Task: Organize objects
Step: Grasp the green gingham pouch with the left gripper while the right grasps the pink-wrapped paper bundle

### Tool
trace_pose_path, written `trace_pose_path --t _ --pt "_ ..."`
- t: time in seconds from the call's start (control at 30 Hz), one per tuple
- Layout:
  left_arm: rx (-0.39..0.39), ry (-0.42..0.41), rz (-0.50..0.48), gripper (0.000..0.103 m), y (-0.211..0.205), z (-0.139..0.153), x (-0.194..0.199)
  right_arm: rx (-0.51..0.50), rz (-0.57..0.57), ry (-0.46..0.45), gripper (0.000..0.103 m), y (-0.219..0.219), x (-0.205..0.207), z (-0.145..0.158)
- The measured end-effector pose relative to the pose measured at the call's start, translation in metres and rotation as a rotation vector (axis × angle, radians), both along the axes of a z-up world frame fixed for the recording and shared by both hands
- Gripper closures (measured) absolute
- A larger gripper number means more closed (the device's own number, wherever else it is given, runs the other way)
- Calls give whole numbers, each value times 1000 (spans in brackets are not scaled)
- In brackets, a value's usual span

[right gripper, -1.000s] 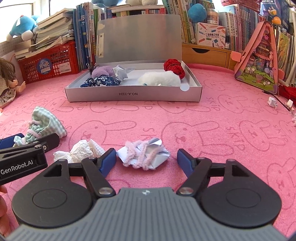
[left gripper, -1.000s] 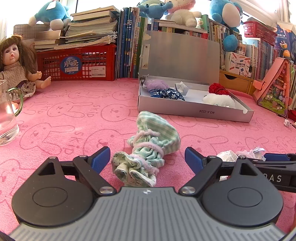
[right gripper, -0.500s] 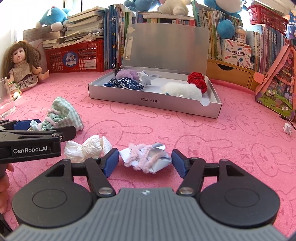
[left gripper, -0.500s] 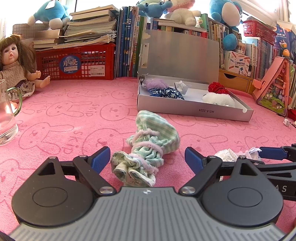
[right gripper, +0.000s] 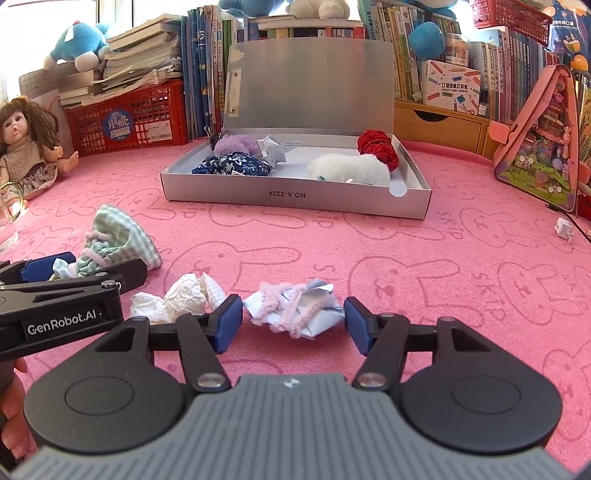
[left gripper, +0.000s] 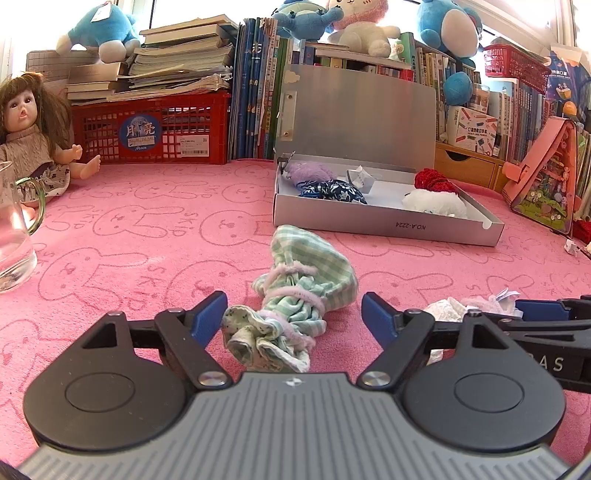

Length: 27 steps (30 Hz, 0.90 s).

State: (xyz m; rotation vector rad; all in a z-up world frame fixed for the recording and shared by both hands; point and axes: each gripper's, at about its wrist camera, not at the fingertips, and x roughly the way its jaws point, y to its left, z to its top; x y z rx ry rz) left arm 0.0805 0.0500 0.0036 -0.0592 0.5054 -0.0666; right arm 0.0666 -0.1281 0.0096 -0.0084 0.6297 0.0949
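On the pink mat, I am closing each hand-held gripper, left around the gingham pouch, right around the paper bundle, neither clamped yet, both bound for the box.

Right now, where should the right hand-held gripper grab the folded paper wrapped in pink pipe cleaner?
Across the middle of the folded paper bundle, where the pink pipe cleaner crosses. It lies flat between the closing pads of the right hand-held gripper, so squeeze from both sides, approaching low from the near edge.

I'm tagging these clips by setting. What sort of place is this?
Probably a child's room or play corner at home: a doll, plush toys atop rows of books, and a pink bunny-print cloth covering the surface.
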Motion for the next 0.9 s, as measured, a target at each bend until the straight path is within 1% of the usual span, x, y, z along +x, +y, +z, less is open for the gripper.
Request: trace_pose_path --t 0.03,0.1,0.2,0.27,0.33,0.4,0.57,0.6,0.63,0.73,0.9 --pt "1 6 4 33 0 0 1 -1 -6 -13 40 -1 -1 2" --pt "-2 16 16 37 2 0 2 -5 -19 -37 40 -3 -2 6" --pt "-6 21 18 38 3 0 3 9 -18 -56 40 -7 -5 12" --pt "11 38 21 38 1 -1 5 9 0 -65 40 -5 -7 15" --pt "30 59 26 38 -2 -2 9 -9 25 -73 40 2 -10 14" --pt "44 61 28 38 -4 -2 11 -22 49 -75 40 10 -12 11" --pt "40 58 24 38 -4 -1 10 -58 93 -98 40 25 -18 9" --pt "35 56 21 42 -3 -1 9 -56 99 -98 40 26 -18 10" --pt "28 56 17 48 -3 0 8 -56 106 -98 40 28 -18 10" --pt "5 58 23 58 -2 2 7 -52 108 -105 41 31 -19 12" --pt "-13 51 6 62 -6 8 2 -28 106 -108 45 27 -20 16"
